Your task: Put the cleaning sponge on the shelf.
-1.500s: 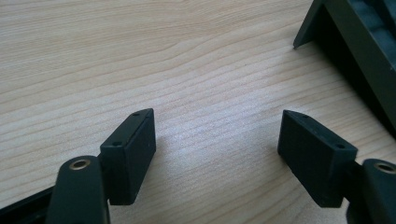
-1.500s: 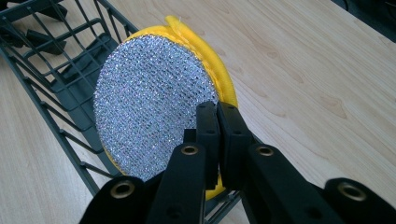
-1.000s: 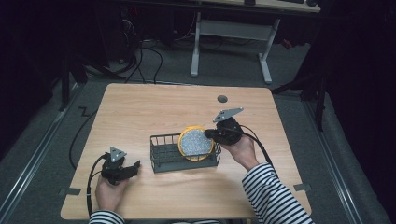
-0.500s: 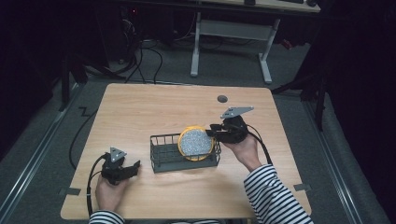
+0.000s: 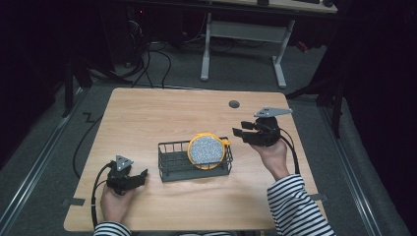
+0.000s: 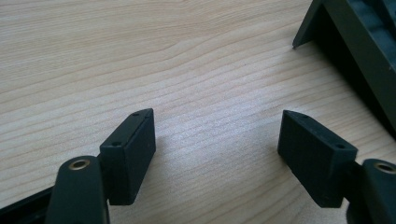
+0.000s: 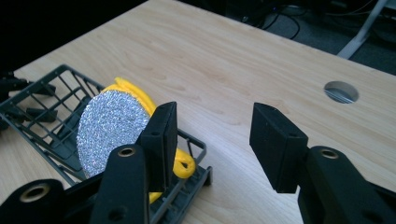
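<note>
Nearest, at the front left of the pale wooden bench (image 5: 147, 113): left gripper (image 5: 140, 176), black, resting low on the wood in a hand, jaws wide apart with bare wood grain between them. In the left gripper view, a corner of the dark wire rack (image 6: 355, 51) just off to the upper right, apart from the jaws.

Further in, at mid-bench: that same dark grey wire dish rack (image 5: 172, 160), long side toward the person. Standing on edge in its right end, a round yellow-rimmed plate with a speckled silver-grey face (image 5: 205, 150), leaning slightly, face toward the front.

Just right of the rack, lifted above the bench: right gripper (image 5: 237, 133), held by a hand in a striped sleeve, jaws pointing left toward the plate. Jaws just been opening, now well parted, nothing between them; plate rim close beside the left jaw in the right gripper view, not clamped.

Beyond, near the far edge: small round grey cable hole (image 5: 234, 104).
</note>
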